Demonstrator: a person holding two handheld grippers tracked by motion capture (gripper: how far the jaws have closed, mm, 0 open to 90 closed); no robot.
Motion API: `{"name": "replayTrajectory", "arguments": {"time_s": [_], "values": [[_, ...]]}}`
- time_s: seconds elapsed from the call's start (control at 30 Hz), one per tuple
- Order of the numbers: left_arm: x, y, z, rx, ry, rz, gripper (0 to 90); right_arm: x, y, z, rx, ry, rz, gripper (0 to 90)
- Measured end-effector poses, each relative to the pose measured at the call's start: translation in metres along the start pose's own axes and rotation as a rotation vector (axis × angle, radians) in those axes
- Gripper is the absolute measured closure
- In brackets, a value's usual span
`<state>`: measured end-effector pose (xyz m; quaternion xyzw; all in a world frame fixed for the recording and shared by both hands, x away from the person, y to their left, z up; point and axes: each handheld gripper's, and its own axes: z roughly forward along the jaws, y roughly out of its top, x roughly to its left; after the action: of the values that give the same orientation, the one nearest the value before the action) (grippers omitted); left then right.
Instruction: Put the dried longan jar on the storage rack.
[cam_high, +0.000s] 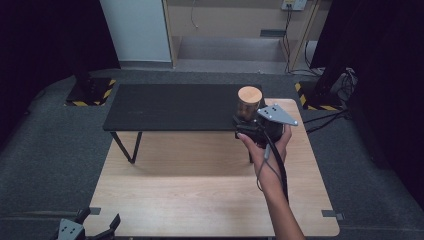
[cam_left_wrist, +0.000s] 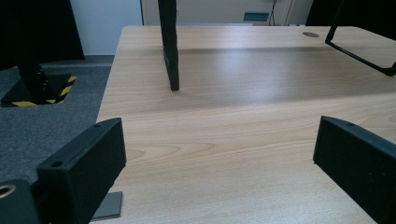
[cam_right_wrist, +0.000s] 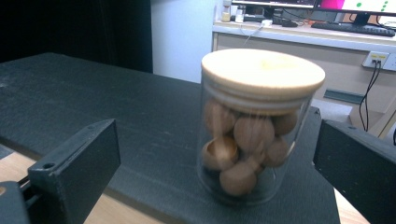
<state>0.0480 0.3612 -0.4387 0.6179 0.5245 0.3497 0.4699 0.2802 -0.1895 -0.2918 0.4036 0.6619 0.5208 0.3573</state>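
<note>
A clear glass jar (cam_high: 249, 103) with a pale wooden lid stands at the right end of a low black shelf (cam_high: 175, 106). In the right gripper view the jar (cam_right_wrist: 256, 135) holds several brown round pieces. My right gripper (cam_high: 248, 123), held in a hand, is just in front of the jar. That gripper (cam_right_wrist: 215, 140) is open, with a jaw on either side of the jar and neither touching it. My left gripper (cam_high: 101, 218) hovers at the table's near left corner. It (cam_left_wrist: 219, 135) is open with nothing between its jaws.
The black shelf stands on thin legs (cam_left_wrist: 169, 44) on a light wooden table (cam_high: 200, 190). Grey carpet surrounds the table, with yellow-and-black striped stand bases (cam_high: 92, 92) at the back left and right. A desk with cables stands behind.
</note>
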Motion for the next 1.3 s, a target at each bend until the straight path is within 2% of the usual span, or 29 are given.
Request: {"name": "replayTrajectory", "arguments": {"time_s": [0.3, 0.57, 0.63, 0.73, 0.87, 1.13, 1.3], "values": [[-0.001, 0.000, 0.000, 0.001, -0.004, 0.000, 1.1, 0.002, -0.015, -0.015, -0.006, 0.001, 0.010, 1.0], [-0.001, 0.000, 0.001, 0.005, -0.011, 0.006, 1.1, 0.000, -0.038, -0.029, 0.005, 0.005, 0.028, 1.0], [-0.001, 0.000, 0.001, 0.005, -0.011, 0.007, 1.1, 0.000, -0.046, -0.034, 0.005, 0.000, 0.033, 1.0], [-0.002, 0.000, 0.002, 0.007, -0.010, 0.006, 1.1, 0.006, -0.058, -0.044, 0.005, -0.029, -0.004, 1.0], [-0.002, 0.001, 0.005, 0.011, -0.011, 0.010, 1.1, 0.009, -0.078, -0.056, 0.001, -0.022, -0.013, 1.3], [-0.003, 0.002, 0.010, 0.016, -0.019, 0.015, 1.1, 0.012, -0.114, -0.078, -0.020, -0.005, 0.007, 1.5], [-0.003, 0.002, 0.011, 0.019, -0.022, 0.016, 1.1, 0.016, -0.134, -0.091, -0.018, -0.019, 0.009, 1.5]]}}
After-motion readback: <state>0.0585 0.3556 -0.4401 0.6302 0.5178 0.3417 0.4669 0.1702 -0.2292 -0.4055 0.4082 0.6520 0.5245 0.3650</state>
